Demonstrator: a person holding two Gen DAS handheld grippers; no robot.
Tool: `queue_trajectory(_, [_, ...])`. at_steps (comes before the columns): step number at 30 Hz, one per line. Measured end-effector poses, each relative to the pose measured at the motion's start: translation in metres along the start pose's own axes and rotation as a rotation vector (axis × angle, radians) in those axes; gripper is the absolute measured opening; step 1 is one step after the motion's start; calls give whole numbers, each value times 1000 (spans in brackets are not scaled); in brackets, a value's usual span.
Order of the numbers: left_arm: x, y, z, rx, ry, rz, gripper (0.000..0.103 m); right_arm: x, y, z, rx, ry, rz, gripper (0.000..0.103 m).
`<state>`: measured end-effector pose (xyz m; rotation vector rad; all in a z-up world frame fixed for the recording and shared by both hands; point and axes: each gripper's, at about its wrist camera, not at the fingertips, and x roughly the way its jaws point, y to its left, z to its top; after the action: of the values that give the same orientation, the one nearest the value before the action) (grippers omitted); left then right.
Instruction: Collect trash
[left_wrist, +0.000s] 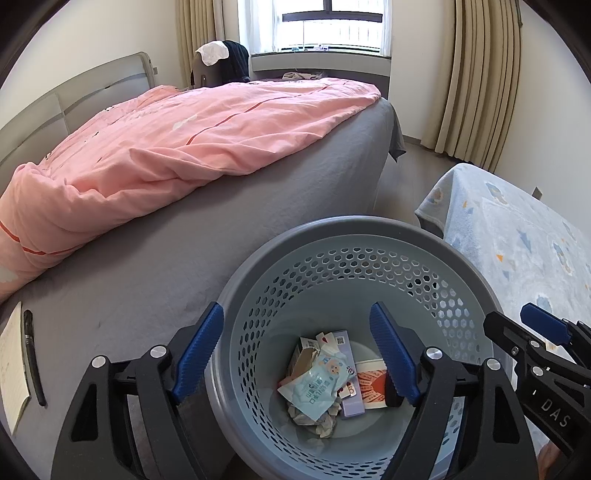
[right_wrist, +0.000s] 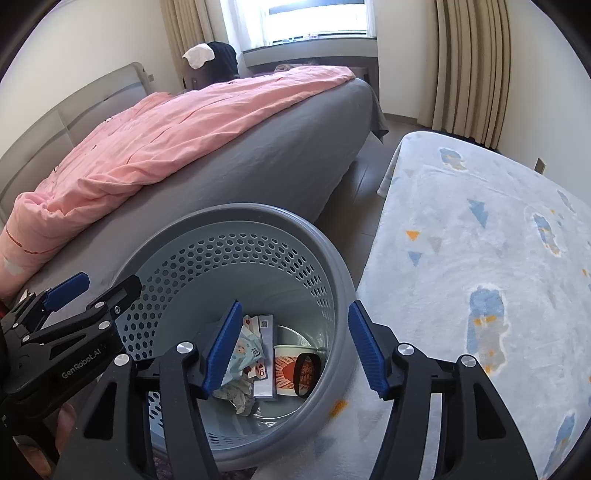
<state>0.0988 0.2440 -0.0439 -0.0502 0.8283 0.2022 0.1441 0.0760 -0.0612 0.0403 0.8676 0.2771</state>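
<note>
**Both grippers empty over the bin; the only loose items in view lie to your far left**

Your left gripper (left_wrist: 297, 352) and right gripper (right_wrist: 291, 345) both hang above the mouth of the bin (left_wrist: 334, 230), fingers spread wide, nothing between the pads. In the left view the left gripper straddles the bin's near-left rim: one pad (left_wrist: 197, 352) sits outside the wall over the bed (left_wrist: 155, 266), the other inside. In the right view the right gripper straddles the near-right rim, one pad (right_wrist: 223, 349) inside, the other toward the rug (right_wrist: 480, 258).

The trash (left_wrist: 325, 376) collected so far lies at the bottom of the bin: a pale blue packet, crumpled paper, cards, a small box and a printed cup (right_wrist: 295, 369) on its side.

No further trash shows on the grey sheet, the quilt (left_wrist: 177, 136) or the rug. The only loose items are a notepad (left_wrist: 13, 373) and a pen (left_wrist: 33, 358) at the left edge of the left view, on the bed. The pen's long axis runs roughly away from you, along the pad's edge. Whether either counts as trash cannot be told.

Judgement: the bin stands between bed and rug, directly below both tools, so any drop needs no travel. If you reach for the pen, your left gripper is the nearer one; swing it left and close across the pen's short axis.
</note>
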Motion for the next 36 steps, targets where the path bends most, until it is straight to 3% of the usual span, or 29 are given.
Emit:
queue_trajectory(23, [-2, -3, -1, 12, -10, 47, 81, -2, -3, 0, 3, 0, -3, 62])
queue_trajectory(36, [0, 1, -1, -5, 3, 28, 81, -3, -1, 0, -4, -4, -5, 62])
